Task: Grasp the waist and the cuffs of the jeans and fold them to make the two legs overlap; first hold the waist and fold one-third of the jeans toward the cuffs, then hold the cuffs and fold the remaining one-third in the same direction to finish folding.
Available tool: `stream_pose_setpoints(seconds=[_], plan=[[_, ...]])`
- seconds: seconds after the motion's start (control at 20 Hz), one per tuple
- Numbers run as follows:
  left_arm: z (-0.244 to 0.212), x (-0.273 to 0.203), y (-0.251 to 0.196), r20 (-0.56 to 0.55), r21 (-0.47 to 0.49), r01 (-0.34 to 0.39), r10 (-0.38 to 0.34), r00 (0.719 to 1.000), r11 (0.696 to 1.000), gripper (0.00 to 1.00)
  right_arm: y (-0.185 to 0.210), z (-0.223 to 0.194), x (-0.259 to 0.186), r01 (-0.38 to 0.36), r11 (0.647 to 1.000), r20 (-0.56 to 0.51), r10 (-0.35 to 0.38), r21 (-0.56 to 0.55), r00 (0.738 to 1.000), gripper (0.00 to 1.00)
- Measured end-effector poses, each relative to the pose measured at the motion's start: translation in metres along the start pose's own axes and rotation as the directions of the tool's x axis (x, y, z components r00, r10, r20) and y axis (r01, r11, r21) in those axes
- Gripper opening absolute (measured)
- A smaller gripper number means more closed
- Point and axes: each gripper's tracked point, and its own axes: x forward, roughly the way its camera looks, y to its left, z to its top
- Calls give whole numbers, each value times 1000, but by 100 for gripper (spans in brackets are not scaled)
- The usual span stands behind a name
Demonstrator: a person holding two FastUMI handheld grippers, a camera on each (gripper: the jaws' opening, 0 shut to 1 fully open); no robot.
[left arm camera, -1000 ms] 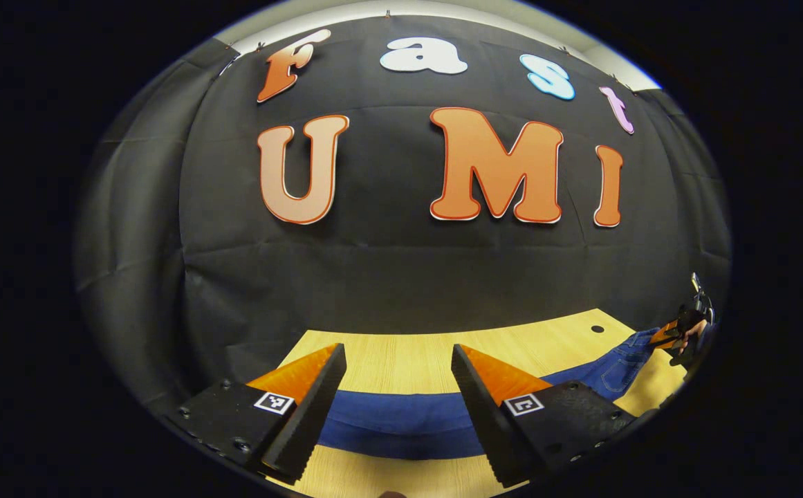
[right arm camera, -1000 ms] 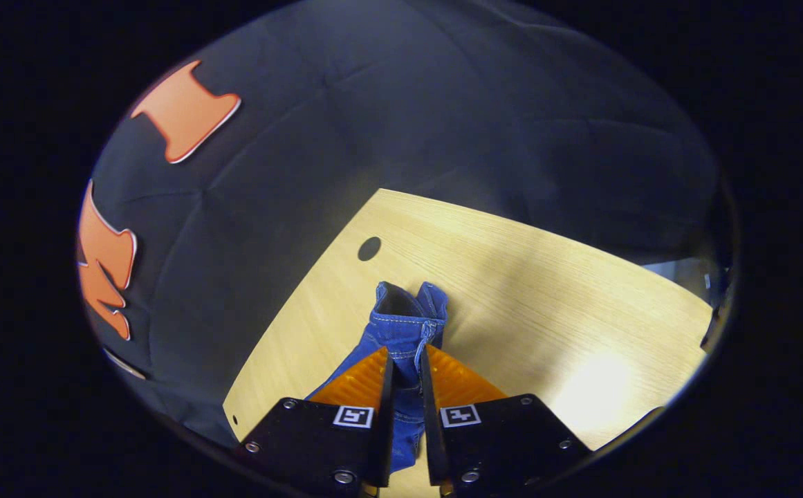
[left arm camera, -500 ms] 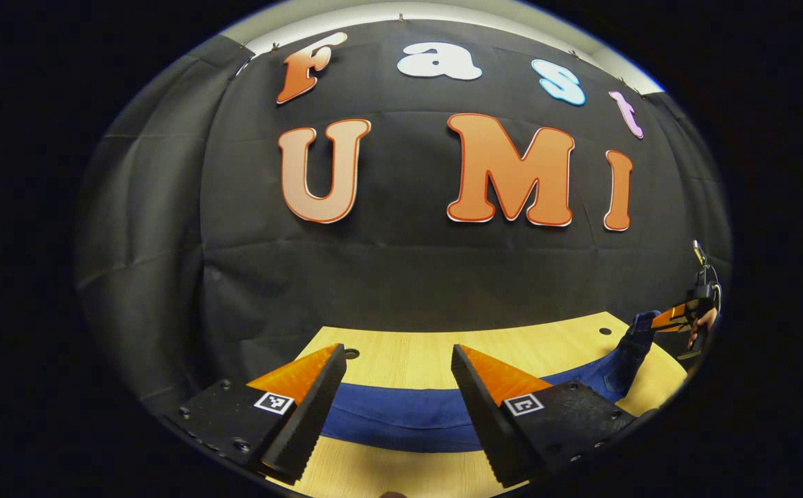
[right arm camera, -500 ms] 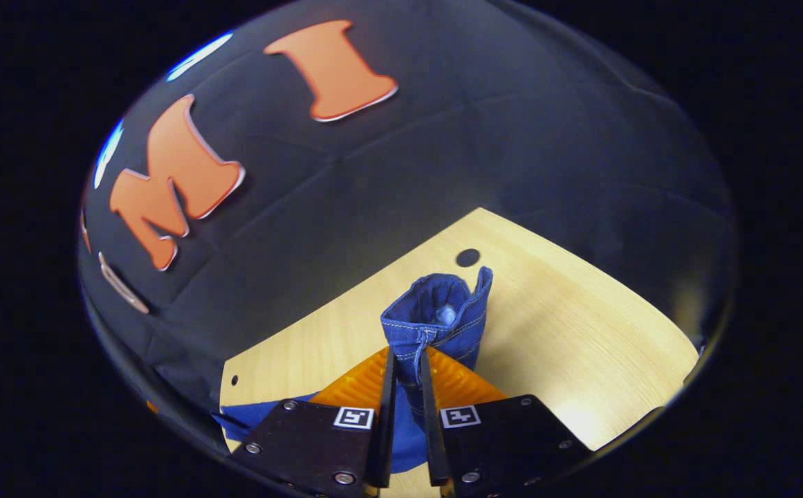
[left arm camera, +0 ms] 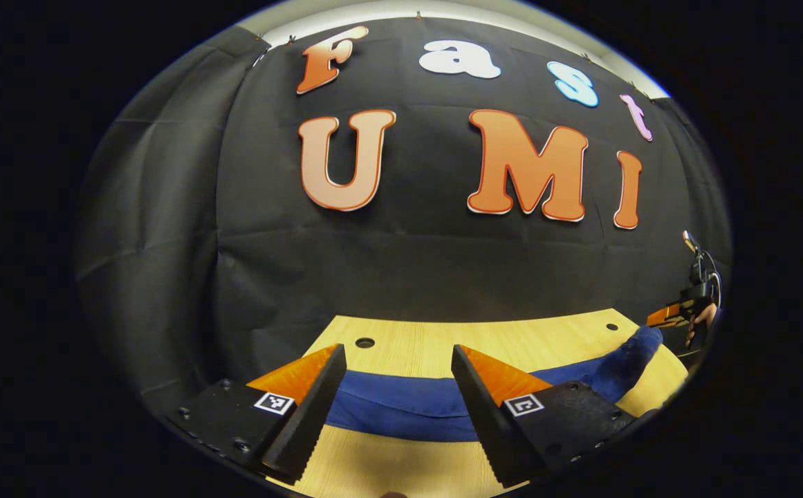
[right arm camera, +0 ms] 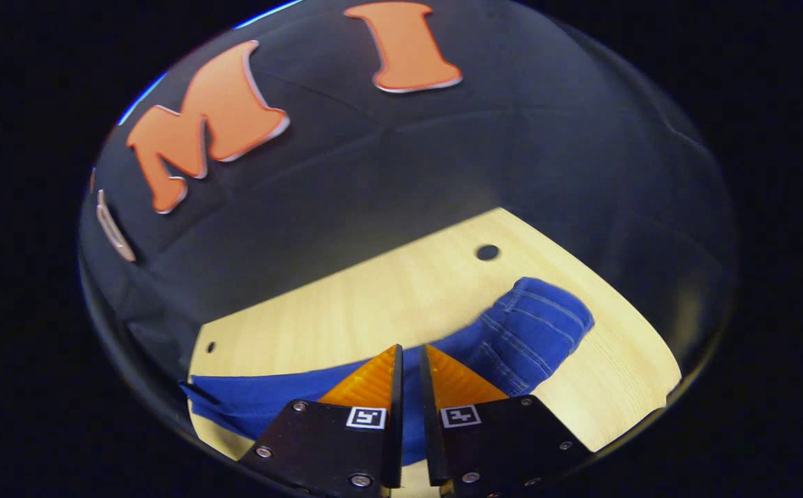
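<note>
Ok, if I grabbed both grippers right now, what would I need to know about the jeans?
Left gripper: open, fingers on either side of the jeans, not pinching.
Right gripper: fingers nearly closed over the denim; whether they pinch it is unclear. The waist end lies bunched beyond its tips.
The jeans stretch long across the wooden table.
Done: none of the thirds folds shows.
Left: fold the waist third toward the cuffs, then the cuff third.

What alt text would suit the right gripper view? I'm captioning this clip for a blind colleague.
The right gripper, fingers nearly closed with a thin gap between them, sits over a pair of blue denim jeans stretched across a light wooden table. One rounded, stitched end of the jeans lies to the right, near a small dark hole in the tabletop.
</note>
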Motion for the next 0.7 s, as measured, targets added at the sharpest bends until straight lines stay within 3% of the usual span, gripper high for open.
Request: stream_pose_setpoints(seconds=[0.05,0.15,0.25,0.4,0.7], plan=[[0,2,4,-5,6,-6,6,1000,1000,94,-17,-8,8,28,998,-47,-25,57,999,15],[-5,8,6,-17,0,-16,16,1000,1000,92,-54,-23,16,84,985,-123,-66,150,990,31],[-6,13,-1,-24,-7,-18,17,1000,1000,95,-94,-27,22,149,967,-140,-122,208,983,71],[-10,18,-14,-40,-6,-28,28,999,1000,95,-135,-30,17,183,930,-182,-130,318,975,93],[-12,26,-38,-54,13,-31,32,998,999,95,-177,-39,11,282,859,-271,-176,427,946,96]])
